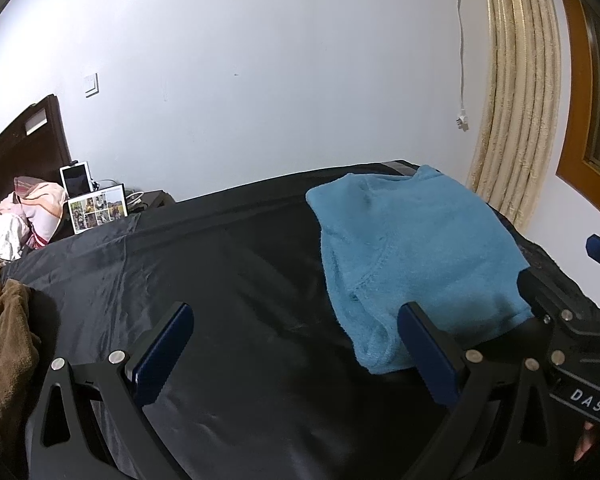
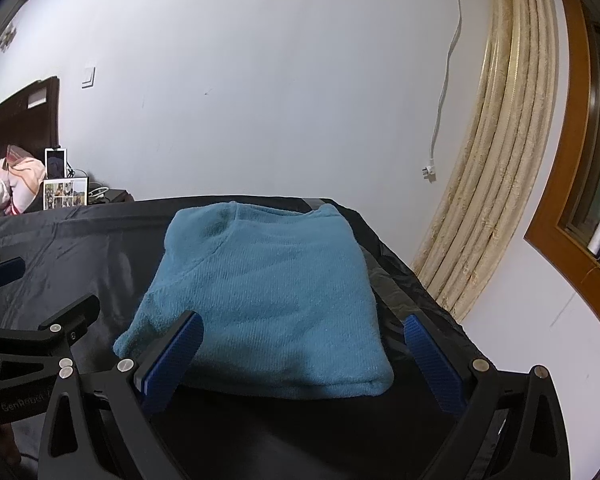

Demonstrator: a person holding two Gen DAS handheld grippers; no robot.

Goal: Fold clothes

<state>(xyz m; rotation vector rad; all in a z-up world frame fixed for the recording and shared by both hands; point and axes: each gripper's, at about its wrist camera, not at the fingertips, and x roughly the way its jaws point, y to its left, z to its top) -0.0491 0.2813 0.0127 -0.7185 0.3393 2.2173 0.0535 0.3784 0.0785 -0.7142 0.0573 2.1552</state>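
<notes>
A: Location of the folded blue fleece garment (image 2: 272,300)?

B: Flat on the black sheet-covered bench (image 1: 228,280), toward its far right corner.

A: Hand-held gripper status?

B: Left hand-held gripper (image 1: 296,356): jaws wide, empty. Right hand-held gripper (image 2: 304,360): jaws wide, empty, straddling the garment's near edge. Crumpled brown cloth (image 1: 4,336) lies at bench left.

1. The left wrist view looks forward and slightly down along the left gripper (image 1: 296,320), low over a black sheet (image 1: 220,280), facing the white wall (image 1: 260,80).
2. The right wrist view sits on the right gripper (image 2: 304,332), just beside the left one and facing the same way, close behind a folded blue garment (image 2: 276,288).
3. Both views share the garment (image 1: 420,248), ahead and right of the left tongs, the curtain (image 2: 492,160) and each other's gripper at the frame edge.
</notes>
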